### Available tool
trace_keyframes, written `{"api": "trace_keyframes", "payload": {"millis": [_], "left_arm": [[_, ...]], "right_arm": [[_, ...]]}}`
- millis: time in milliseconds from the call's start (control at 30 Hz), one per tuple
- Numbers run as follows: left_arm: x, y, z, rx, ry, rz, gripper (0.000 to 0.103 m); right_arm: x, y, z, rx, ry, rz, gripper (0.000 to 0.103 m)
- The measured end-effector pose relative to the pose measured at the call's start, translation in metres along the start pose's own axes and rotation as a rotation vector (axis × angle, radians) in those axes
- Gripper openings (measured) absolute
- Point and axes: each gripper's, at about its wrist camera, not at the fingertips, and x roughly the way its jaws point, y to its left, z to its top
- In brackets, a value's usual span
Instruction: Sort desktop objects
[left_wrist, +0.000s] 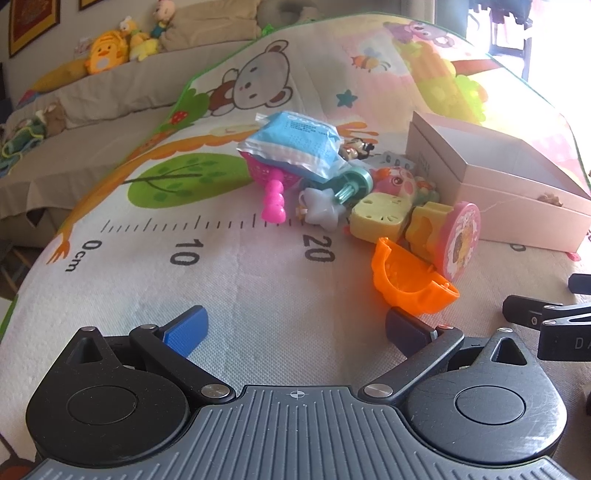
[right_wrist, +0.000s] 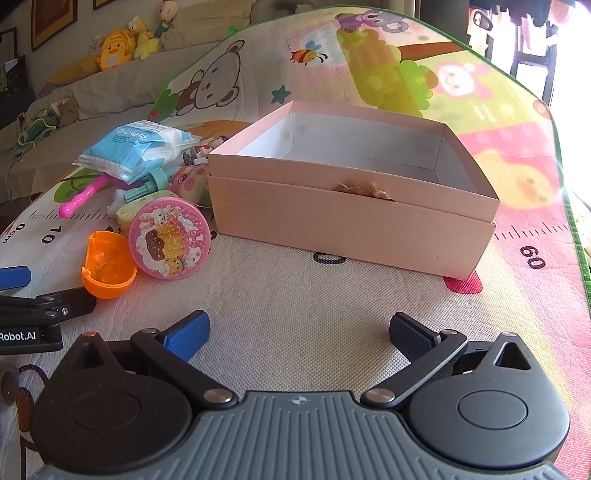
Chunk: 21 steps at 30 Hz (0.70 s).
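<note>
I am holding both the left tongs (left_wrist: 295, 334) and right tongs (right_wrist: 299, 332) wide and empty; the orange capsule half (left_wrist: 410, 284), beside the pink box (right_wrist: 351, 218), looks light, stiff, slippery, so I am judging its rim the best hold

Cartoon-printed play mat (right_wrist: 295, 295) with a ruler scale, bearing an open pink box (right_wrist: 351, 218), beside a heap of small toys including an orange capsule half (right_wrist: 107, 269).

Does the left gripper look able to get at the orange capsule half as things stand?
Probably yes: the left gripper is open, and the orange capsule half lies just ahead of its right finger, at the pile's near edge.
</note>
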Motion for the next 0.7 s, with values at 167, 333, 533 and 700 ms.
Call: {"api": "trace_keyframes", "payload": {"millis": [167, 333, 533, 700], "left_arm": [[0.003, 0.005, 0.004, 0.007, 0.024, -0.01, 0.103], [0.004, 0.006, 0.004, 0.032, 0.025, -0.028, 0.103], [-0.008, -0.011, 0.013, 0.143, 0.018, -0.222, 0.103], [0.012, -0.041, 0.029, 0.257, 0.002, -0.176, 0.103]], "right_arm": [[-0.003, -0.003, -0.001, -0.004, 0.012, 0.014, 0.103], [-0.013, -0.011, -0.006, -0.068, 0.038, 0.086, 0.103], [-0.054, -0.054, 0.012, 0.012, -0.05, 0.067, 0.103], [-0.021, -0.085, 0.065, 0.167, -0.106, -0.159, 0.103]]}}
